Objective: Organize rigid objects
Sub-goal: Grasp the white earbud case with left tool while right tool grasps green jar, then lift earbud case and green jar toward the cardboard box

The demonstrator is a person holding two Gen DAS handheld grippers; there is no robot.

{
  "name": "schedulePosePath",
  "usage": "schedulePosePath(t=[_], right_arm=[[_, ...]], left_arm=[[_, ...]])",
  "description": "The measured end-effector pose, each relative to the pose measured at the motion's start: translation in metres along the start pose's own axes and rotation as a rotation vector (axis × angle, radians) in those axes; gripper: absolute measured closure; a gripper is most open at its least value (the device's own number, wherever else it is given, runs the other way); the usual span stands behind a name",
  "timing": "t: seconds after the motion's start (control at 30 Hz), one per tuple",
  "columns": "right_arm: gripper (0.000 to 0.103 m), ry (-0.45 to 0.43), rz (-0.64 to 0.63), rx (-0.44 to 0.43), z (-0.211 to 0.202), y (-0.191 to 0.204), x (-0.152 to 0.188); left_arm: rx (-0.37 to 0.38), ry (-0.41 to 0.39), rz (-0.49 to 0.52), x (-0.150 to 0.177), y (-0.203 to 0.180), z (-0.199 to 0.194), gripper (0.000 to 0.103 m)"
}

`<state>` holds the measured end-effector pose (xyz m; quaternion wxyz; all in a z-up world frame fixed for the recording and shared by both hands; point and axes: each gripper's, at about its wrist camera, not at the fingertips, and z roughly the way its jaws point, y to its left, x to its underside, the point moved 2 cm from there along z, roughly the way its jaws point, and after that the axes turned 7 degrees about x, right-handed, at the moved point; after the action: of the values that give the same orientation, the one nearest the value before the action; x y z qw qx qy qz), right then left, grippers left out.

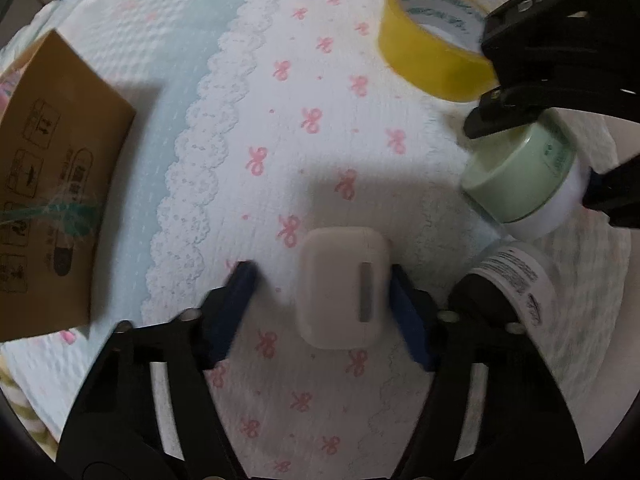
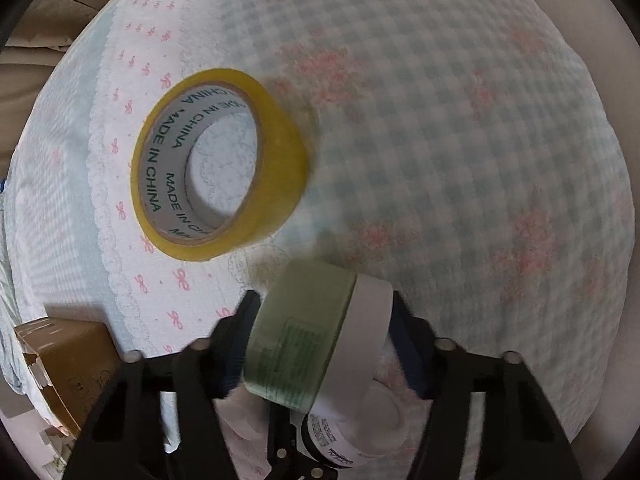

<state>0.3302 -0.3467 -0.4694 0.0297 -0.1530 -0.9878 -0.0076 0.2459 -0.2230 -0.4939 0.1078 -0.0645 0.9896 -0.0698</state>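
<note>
A white earbud case [image 1: 345, 286] lies on the bedsheet between the fingers of my left gripper [image 1: 320, 300]; the right pad touches it, the left pad stands apart, so the gripper is open. My right gripper [image 2: 324, 332] is shut on a green jar with a white lid [image 2: 316, 332], held above the sheet; it also shows in the left wrist view [image 1: 524, 182]. A yellow tape roll [image 2: 220, 164] lies flat beyond it, also in the left wrist view [image 1: 434, 38]. A white bottle with a barcode label [image 1: 516, 284] lies by the left gripper's right finger.
A brown cardboard box [image 1: 48, 196] stands at the left, also at the lower left of the right wrist view [image 2: 68, 368]. The bedsheet [image 1: 280, 120] has pink bows and a lace band; a checked blue area [image 2: 460, 160] spreads to the right.
</note>
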Motion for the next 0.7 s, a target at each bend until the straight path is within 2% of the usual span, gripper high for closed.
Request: schedulePosePath(t=[0.03, 0.1, 0.43, 0.7], right_arm=[[0.050, -0.002, 0.001, -0.001, 0.000, 0.000, 0.000], [0.051, -0.007, 0.003, -0.007, 0.000, -0.001, 0.001], [0.062, -0.032, 0.001, -0.022, -0.012, -0.014, 0.012], [0.063, -0.112, -0.002, -0.035, -0.060, -0.036, 0.027]], left_arm=[[0.004, -0.002, 0.015, 0.001, -0.002, -0.001, 0.062], [-0.008, -0.003, 0.038, 0.003, -0.006, -0.002, 0.062], [0.013, -0.020, 0.033, 0.002, -0.007, -0.009, 0.062], [0.033, -0.111, 0.047, -0.004, -0.002, -0.052, 0.062]])
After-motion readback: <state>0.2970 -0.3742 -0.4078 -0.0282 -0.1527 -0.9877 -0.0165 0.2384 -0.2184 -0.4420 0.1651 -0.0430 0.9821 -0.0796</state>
